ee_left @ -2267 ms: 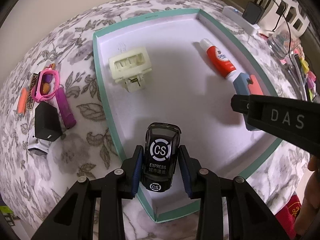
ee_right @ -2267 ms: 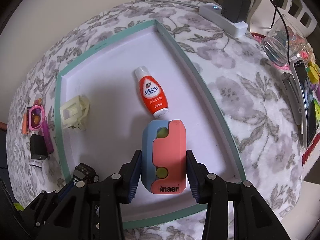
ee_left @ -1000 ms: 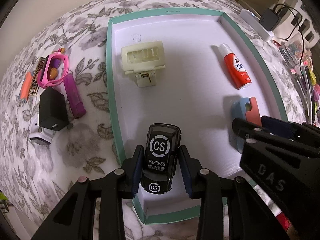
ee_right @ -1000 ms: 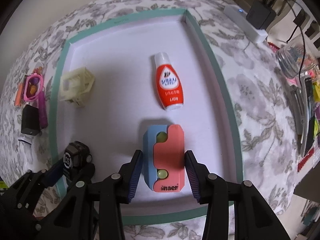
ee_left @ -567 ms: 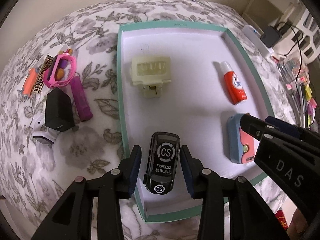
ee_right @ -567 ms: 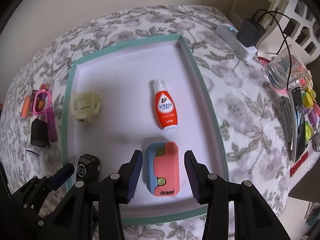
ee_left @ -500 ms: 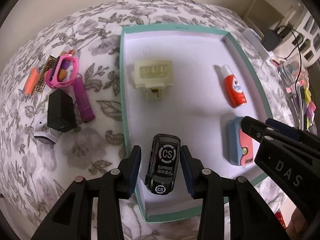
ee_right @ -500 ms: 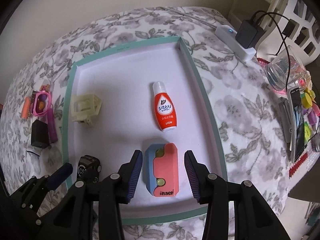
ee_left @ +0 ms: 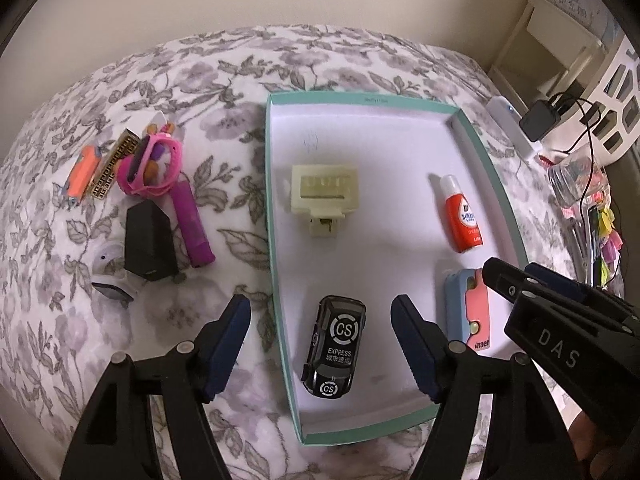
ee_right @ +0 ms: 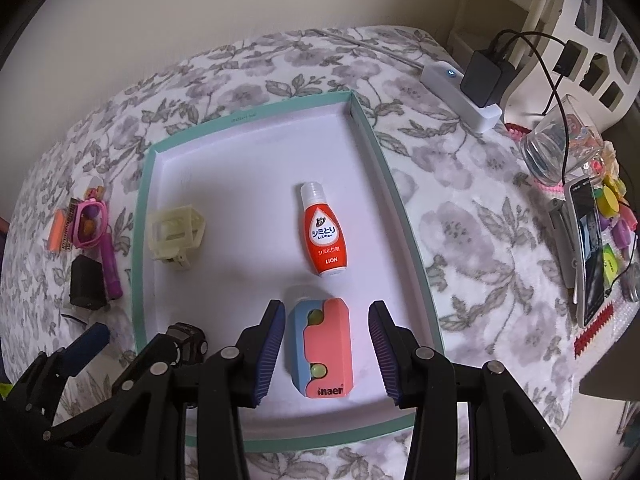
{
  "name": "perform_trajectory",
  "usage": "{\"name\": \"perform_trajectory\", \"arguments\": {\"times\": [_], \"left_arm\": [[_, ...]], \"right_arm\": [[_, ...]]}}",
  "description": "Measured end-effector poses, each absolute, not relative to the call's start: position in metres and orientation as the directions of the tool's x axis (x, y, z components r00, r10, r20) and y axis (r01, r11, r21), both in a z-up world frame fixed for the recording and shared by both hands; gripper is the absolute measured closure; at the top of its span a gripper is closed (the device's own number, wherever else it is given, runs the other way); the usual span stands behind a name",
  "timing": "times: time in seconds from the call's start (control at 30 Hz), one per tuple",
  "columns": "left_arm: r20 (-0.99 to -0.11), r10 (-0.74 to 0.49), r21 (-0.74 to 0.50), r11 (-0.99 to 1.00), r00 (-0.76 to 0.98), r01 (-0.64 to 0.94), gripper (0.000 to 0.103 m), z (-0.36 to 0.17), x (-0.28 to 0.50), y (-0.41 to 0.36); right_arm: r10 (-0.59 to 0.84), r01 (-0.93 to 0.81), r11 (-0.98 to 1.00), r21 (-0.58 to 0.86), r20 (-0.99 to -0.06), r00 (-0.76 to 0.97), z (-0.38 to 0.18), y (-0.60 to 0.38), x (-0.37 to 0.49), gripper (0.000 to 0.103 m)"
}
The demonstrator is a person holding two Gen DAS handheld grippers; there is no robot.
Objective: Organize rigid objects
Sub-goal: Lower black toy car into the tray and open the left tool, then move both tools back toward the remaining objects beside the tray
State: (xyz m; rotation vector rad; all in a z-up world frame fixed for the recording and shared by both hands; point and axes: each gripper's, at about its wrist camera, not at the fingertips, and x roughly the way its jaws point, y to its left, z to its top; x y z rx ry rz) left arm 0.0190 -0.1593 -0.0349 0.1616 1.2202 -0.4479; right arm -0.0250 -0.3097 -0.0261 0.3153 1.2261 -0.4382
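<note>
A teal-rimmed tray (ee_left: 272,216) (ee_right: 138,240) lies on a floral cloth. In it lie a black toy car (ee_left: 335,346), a pink and blue case (ee_right: 326,346) (ee_left: 466,308), a red bottle (ee_right: 323,234) (ee_left: 462,216) and a cream plastic block (ee_left: 325,196) (ee_right: 176,232). My left gripper (ee_left: 321,346) is open wide, raised above the car, jaws well clear of it. My right gripper (ee_right: 328,354) is open above the case, not touching it. The car (ee_right: 186,340) is partly hidden behind the left gripper in the right wrist view.
Left of the tray lie a pink watch (ee_left: 154,164), a purple tube (ee_left: 192,224), a black box (ee_left: 148,246), an orange piece (ee_left: 82,172) and a white device (ee_left: 108,276). Right of it are a power strip (ee_right: 460,96), a glass jar (ee_right: 560,144) and a phone (ee_right: 590,244).
Both grippers opened, let go of the car and the case in the tray, and pulled back and up. The left jaws widened most in the last half second.
</note>
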Motion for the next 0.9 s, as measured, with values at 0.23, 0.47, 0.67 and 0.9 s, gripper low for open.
{"name": "perform_trajectory", "arguments": {"times": [0.23,0.47,0.67,0.9], "left_arm": [[-0.926,-0.246,-0.149,0.934,0.285,0.323,0.026,-0.030,0.032,-0.137],[-0.928,-0.200,-0.142,0.970,0.314,0.198,0.026,-0.025,0.048,-0.103],[-0.925,-0.184,-0.168,0.983,0.331,0.077,0.026,-0.023,0.062,-0.065],[-0.920,-0.169,-0.191,0.981,0.353,-0.028,0.018,-0.025,0.073,-0.029]], "right_arm": [[-0.156,0.477,0.879,-0.010,-0.951,0.268,-0.027,-0.308,-0.024,0.056],[-0.135,0.431,0.902,0.001,-0.949,0.285,-0.032,-0.296,-0.018,0.048],[-0.077,0.383,0.922,0.048,-0.950,0.304,-0.042,-0.280,-0.008,0.038],[-0.015,0.328,0.939,0.104,-0.940,0.342,-0.046,-0.264,-0.001,0.033]]}}
